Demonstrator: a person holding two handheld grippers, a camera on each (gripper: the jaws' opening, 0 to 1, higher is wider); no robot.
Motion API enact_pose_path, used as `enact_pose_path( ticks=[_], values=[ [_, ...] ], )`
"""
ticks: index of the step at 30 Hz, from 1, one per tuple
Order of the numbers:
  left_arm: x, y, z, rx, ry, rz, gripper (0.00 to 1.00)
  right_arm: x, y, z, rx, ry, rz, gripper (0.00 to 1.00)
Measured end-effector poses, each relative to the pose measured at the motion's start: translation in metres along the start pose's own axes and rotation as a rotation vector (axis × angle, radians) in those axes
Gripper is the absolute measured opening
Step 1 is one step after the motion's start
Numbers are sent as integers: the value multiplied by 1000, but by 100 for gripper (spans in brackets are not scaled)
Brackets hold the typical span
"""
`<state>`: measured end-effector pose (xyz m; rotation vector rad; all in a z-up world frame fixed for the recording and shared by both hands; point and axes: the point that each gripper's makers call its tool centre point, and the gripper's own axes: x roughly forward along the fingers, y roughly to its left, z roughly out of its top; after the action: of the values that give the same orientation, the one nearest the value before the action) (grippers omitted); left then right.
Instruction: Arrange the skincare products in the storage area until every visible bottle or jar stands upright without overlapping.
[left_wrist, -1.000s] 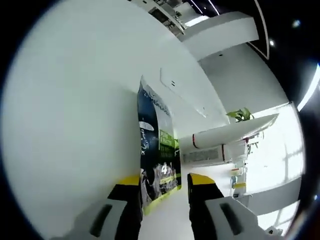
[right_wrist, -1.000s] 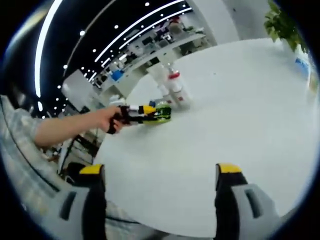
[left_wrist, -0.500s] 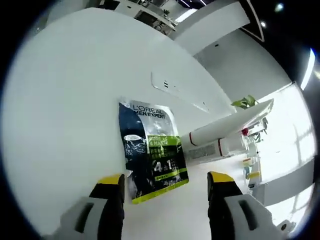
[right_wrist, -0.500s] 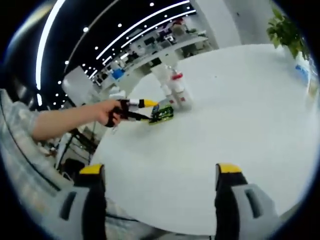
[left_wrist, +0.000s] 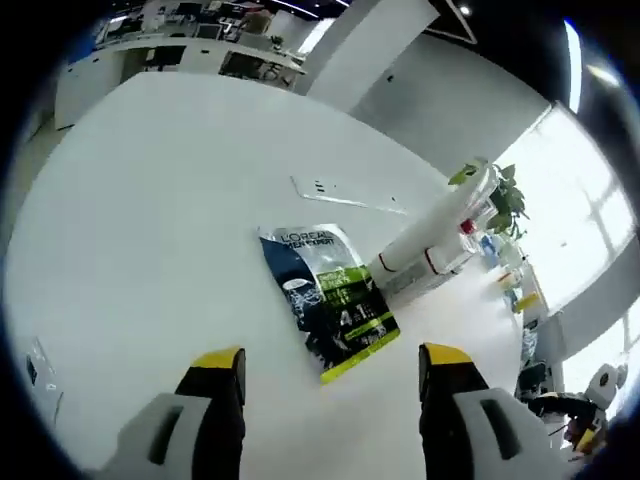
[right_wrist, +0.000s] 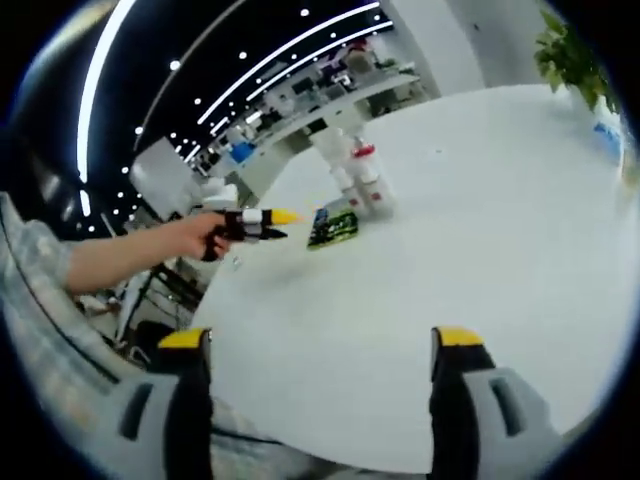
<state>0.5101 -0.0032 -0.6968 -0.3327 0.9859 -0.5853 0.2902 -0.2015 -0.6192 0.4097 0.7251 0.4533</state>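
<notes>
A dark and green skincare sachet lies flat on the white table, just ahead of my left gripper. That gripper is open, with nothing between its jaws. Beyond the sachet are white bottles with red bands. In the right gripper view the same sachet lies beside the white bottles, which stand upright in a close cluster. A hand holds the left gripper left of the sachet and apart from it. My right gripper is open over bare table, far from the products.
A flat white panel is set into the table behind the sachet. A potted plant stands at the far table edge. The table's near edge runs below my right jaws. Office desks lie beyond.
My left gripper opened, let go of the sachet and drew back and up. The sachet now lies flat on the table. My right gripper stayed put.
</notes>
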Motion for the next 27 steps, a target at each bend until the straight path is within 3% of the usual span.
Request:
enact_pose_path(
  ticks=[4,10,13,17,23,27],
  values=[
    [-29,17,-3,122,-36,29,79,7,7,-2,-12,11,24,89],
    [-68,48,-28,290,34,99,82,17,18,-4,-7,18,72,88],
    [-90,59,-47,309,69,114,82,25,25,-3,6,10,95,88],
    [-116,77,-72,393,126,159,82,34,37,-6,-19,27,128,88],
    [-142,86,-108,415,165,181,82,41,47,-12,-29,49,162,88],
    [-158,93,-133,473,211,216,83,44,53,-16,-46,67,181,88]
  ],
)
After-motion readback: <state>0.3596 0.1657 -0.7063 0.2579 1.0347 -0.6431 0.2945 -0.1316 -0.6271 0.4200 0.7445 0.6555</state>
